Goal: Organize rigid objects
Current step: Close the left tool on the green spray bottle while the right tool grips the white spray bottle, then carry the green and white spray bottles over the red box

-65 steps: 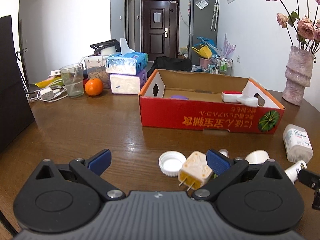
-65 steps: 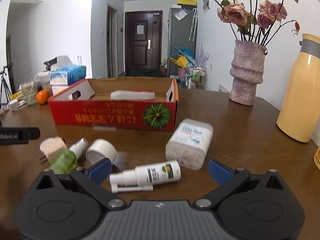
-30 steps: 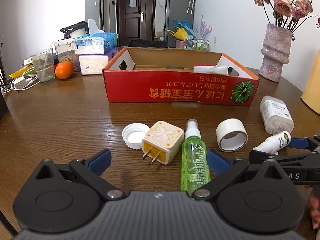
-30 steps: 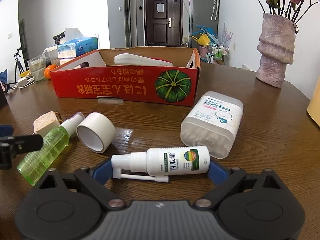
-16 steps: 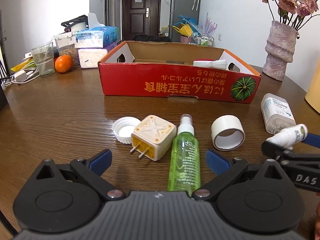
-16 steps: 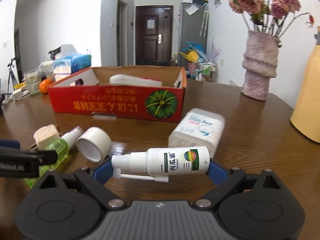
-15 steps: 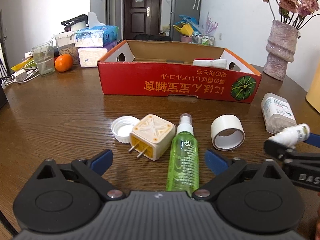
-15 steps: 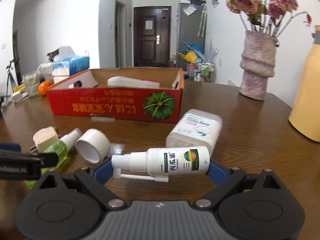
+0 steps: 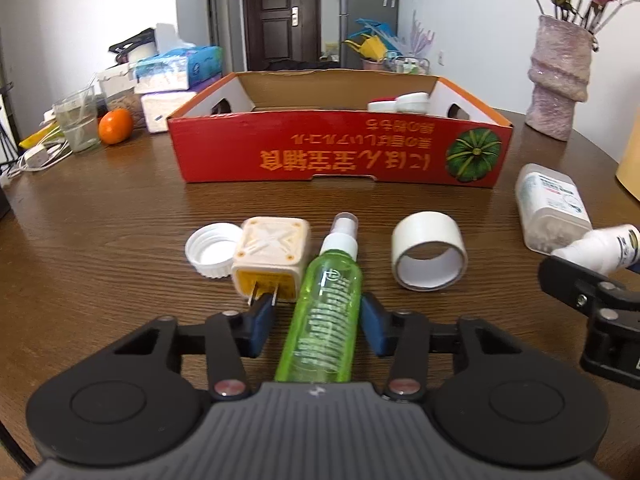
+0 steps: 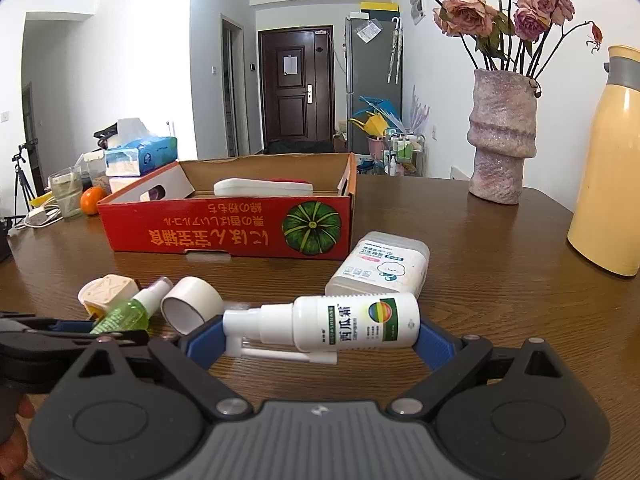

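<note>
Your right claw gripped the white spray bottle crosswise, raised off the bench for boxing. Your left claw straddled the green spray bottle near the bench's front edge, not yet clamped.

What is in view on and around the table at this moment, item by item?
green spray bottle: 1, green with white nozzle, lying between the left gripper's fingers
white spray bottle: 1, white, held crosswise above the table
plug adapter: 1, cream and yellow, left of the green bottle
bottle cap: 1, white, touching the adapter's left side
tape roll: 1, white, right of the green bottle
cotton swab box: 1, clear and white, lying near the box corner
cardboard box: 1, red, mid-table, white items inside
vase: 1, pinkish, dried roses
thermos: 1, yellow, far right
orange: 1, orange, far left
left hand-held gripper: 1, black, blue pads, not yet clamped
right hand-held gripper: 1, black, gripping the white bottle
</note>
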Available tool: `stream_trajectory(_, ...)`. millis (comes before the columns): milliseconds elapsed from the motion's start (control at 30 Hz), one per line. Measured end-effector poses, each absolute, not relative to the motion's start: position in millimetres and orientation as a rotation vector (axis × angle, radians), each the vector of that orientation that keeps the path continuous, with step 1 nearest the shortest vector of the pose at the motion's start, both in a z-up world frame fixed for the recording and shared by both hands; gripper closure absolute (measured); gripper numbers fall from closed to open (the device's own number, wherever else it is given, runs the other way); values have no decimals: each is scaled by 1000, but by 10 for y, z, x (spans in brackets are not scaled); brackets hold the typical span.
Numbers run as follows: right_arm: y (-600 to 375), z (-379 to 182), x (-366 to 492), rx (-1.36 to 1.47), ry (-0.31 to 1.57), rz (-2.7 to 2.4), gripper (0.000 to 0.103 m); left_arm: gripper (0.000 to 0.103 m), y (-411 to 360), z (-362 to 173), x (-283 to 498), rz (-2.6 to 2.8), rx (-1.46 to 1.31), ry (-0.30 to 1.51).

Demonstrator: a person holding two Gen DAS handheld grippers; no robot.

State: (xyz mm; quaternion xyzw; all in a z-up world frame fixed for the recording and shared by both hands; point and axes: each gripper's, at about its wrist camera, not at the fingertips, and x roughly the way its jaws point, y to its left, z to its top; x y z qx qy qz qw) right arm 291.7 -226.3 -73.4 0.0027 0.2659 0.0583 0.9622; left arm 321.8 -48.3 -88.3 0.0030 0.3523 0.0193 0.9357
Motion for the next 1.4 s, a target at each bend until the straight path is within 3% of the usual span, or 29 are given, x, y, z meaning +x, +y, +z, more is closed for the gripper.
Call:
stream_trajectory(67,-2263,-733,2903,6,537,119,6,64,-496,-882,3217,29,10,718)
stream_trajectory(600,-2274,-731,2896,9,532,115,6,71,-462,-812,3172,0,4,701)
stream_trajectory(1400,-2244,-669,2724,36,482,118,6,72,-258,-546,2992,-34,-89,614)
